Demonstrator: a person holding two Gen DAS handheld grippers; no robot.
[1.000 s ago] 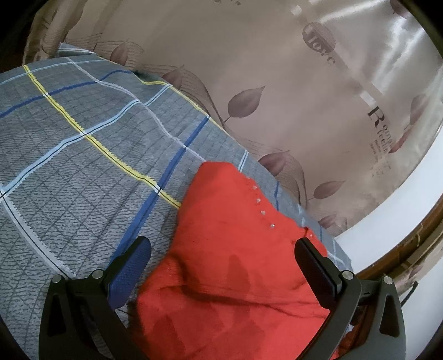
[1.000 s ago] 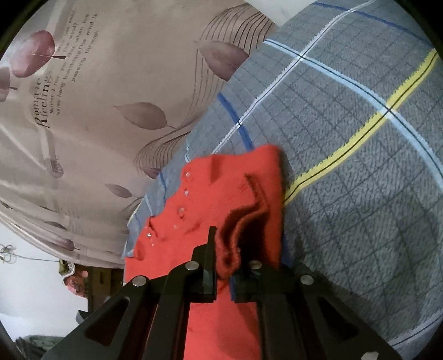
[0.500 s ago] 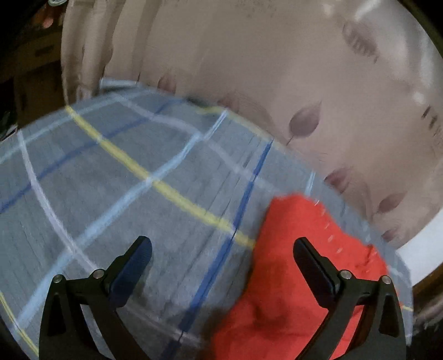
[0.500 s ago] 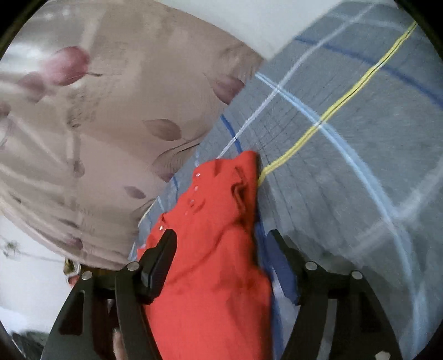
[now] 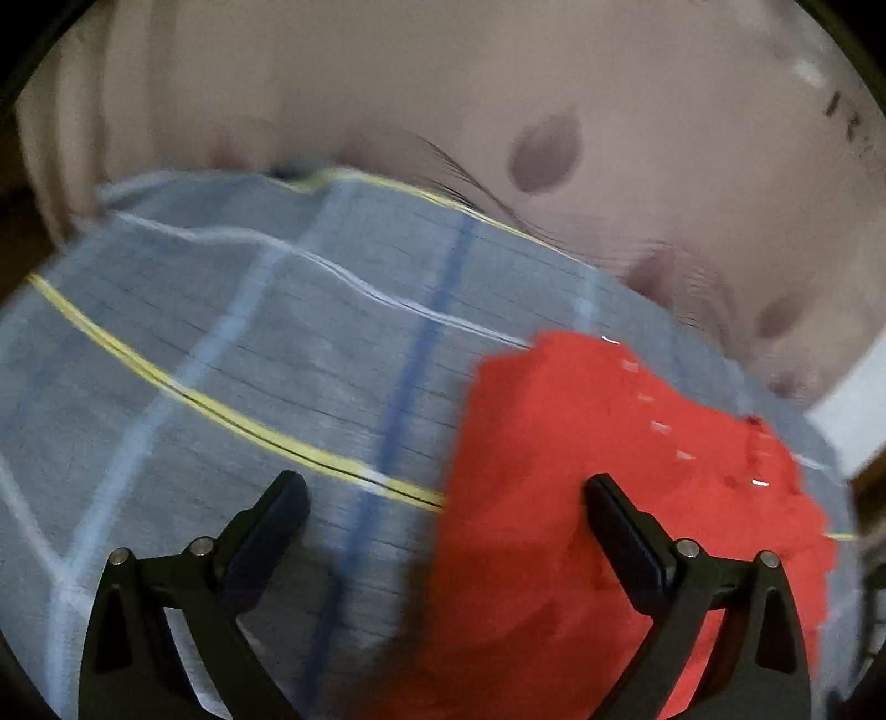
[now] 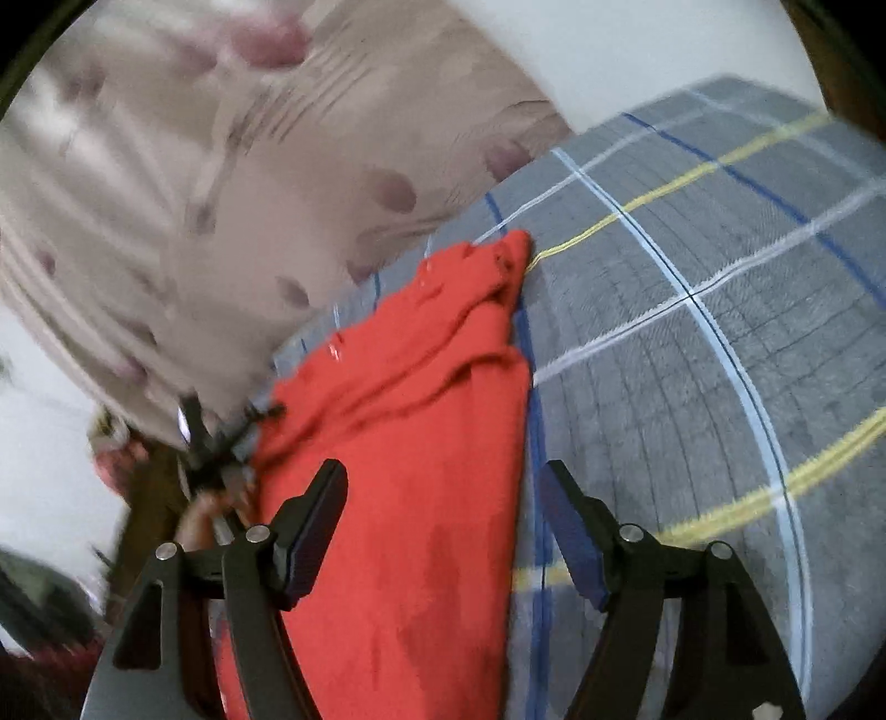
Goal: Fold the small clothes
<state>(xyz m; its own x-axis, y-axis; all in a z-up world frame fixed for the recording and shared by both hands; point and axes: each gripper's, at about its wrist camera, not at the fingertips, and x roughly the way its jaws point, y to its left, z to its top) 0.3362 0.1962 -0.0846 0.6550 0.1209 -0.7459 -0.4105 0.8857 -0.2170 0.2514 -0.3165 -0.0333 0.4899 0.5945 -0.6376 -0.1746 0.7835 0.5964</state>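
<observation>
Red knit garment (image 5: 581,498): lying on the plaid bedsheet (image 5: 249,343), near the edge beside the curtain; row of small pale buttons along one side, one corner bunched into a ridge (clearer in the right wrist view (image 6: 421,443)).
Left gripper (image 5: 446,498): jaws spread wide, holding nothing; one finger over bare sheet, the other over the red cloth (contact with the cloth not discernible, frame blurred).
Right gripper (image 6: 443,487): jaws spread, nothing pinched; garment between the fingers, its straight edge running just inside the right finger.
Plaid bedsheet (image 6: 692,360): grey ground with yellow, blue and white lines; a dark blue line right along the garment's edge.
Curtain (image 5: 498,111): beige with dark leaf prints, hanging just behind the bed; printed lettering at the far side, unreadable.
Wall (image 6: 637,50): pale, beyond the curtain.
</observation>
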